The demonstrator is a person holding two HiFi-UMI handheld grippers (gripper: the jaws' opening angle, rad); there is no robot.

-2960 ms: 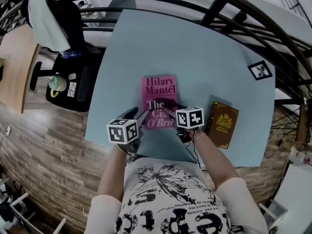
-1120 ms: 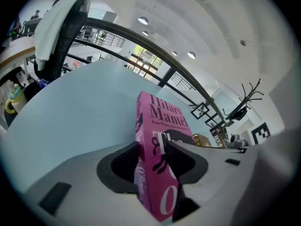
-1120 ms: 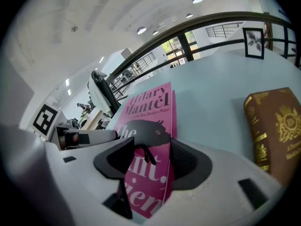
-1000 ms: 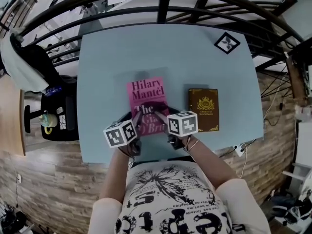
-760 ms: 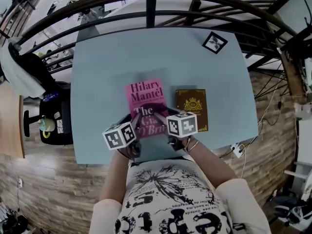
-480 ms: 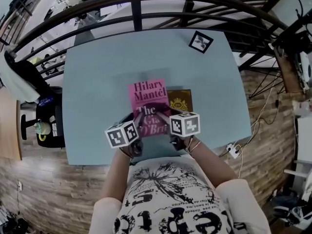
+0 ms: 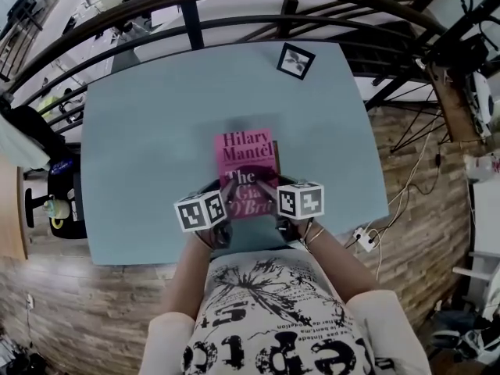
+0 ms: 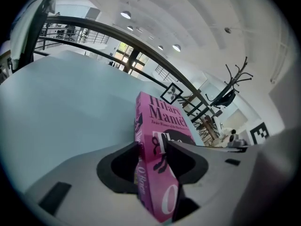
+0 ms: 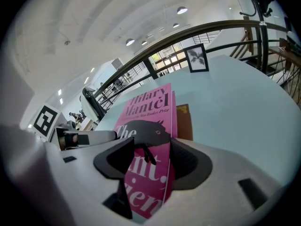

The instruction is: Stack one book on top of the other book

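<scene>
On the far left we see a black chair [image 7: 69,190] with a cup [image 7: 53,208] on its seat. Next to it is the big light blue table [image 7: 133,131].

On the near side of the table, the left gripper [image 7: 221,198] comes first. Its claw is shut tight on the near left corner of the pink book [image 7: 246,166]. In the left gripper view, one jaw presses on the cover and the other jaw is under the book. The spine of the book faces us there.

The pink book is in the middle of the table, a bit to the near side. Its cover faces up, and the name on it is Hilary Mantel.

Then comes the right gripper [image 7: 273,196]. Its claw is shut tight on the near right corner of the same pink book, one jaw on top and one below.

The brown book [image 9: 184,124] lies flat on the table under the pink book. Only a thin strip of it peeks out on the right side. We cannot tell if the pink book is touching it.

Far off, near the far right corner of the table, lies a black and white marker card [image 7: 294,60].
</scene>
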